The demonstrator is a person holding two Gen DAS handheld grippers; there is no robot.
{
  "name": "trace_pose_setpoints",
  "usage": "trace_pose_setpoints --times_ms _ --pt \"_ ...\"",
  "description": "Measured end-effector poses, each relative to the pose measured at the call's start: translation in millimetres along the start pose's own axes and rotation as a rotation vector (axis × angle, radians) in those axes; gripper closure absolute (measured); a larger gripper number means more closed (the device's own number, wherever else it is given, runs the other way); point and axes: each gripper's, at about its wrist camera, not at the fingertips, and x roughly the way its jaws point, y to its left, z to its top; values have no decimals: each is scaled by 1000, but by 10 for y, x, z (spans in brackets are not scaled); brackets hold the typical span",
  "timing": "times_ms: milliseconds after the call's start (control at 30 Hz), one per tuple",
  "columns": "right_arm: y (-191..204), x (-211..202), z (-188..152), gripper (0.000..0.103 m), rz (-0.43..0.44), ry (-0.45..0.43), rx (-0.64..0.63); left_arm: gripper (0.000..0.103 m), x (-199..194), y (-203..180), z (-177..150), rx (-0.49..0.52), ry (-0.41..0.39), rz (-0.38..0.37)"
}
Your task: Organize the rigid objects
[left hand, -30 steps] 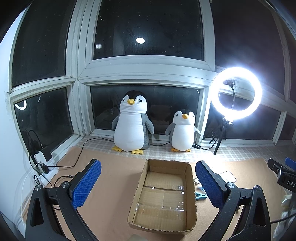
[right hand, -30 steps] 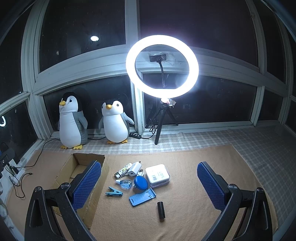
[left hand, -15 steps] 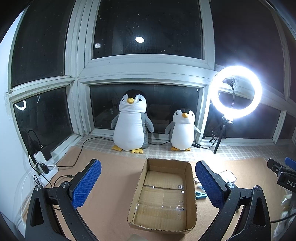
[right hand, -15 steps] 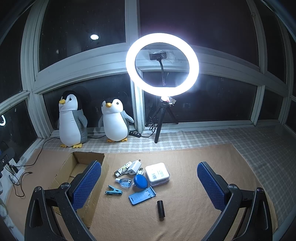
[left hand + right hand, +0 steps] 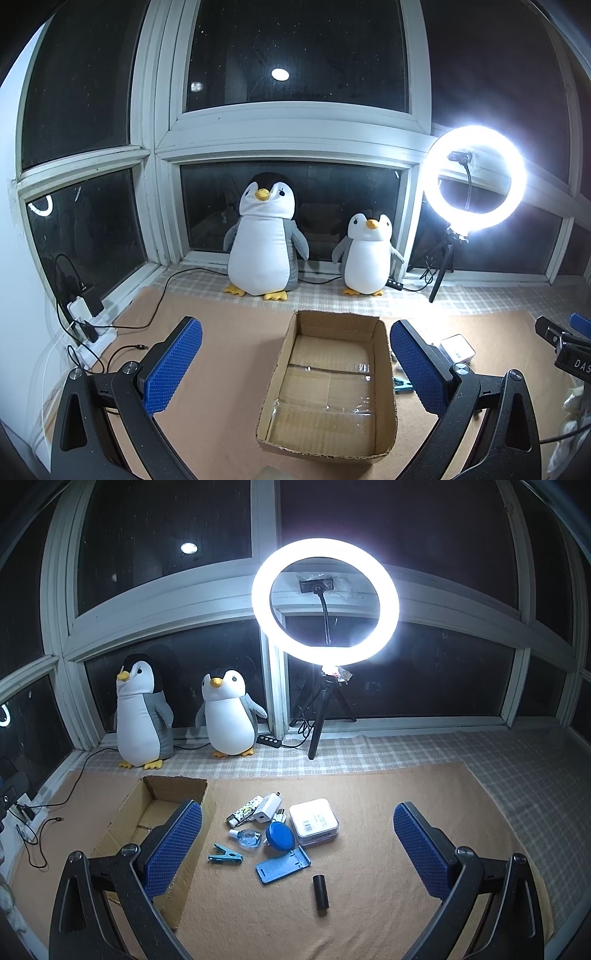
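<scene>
Between my right gripper's spread, empty fingers lies the black cylinder, long axis pointing away; beyond it the clutter. My left gripper, equally open, frames the empty cardboard box.

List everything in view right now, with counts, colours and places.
cardboard box: 1, brown, empty, left of the small items
white box: 1, mat centre
charger plug: 1, white, behind the round blue case
lighter: 1, patterned, beside the plug
round blue case: 1
small clear bottle: 1
clip: 1, blue
blue phone stand: 1
black cylinder: 1, nearest
penguin plush: 2, window sill
ring light: 1, lit, on a tripod
left tongs: open
right tongs: open
</scene>
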Motion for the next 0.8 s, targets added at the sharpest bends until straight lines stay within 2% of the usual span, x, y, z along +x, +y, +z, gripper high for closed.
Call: trace_pose_setpoints --times_ms 533,667,800 --pt "-39 113 -62 0 -12 44 -9 0 138 40 -108 7 44 11" --pt "-73 152 -78 0 -18 58 -7 0 240 79 -167 9 80 23" --pt "-126 198 -113 0 -29 75 -7 0 412 175 -288 4 153 36"
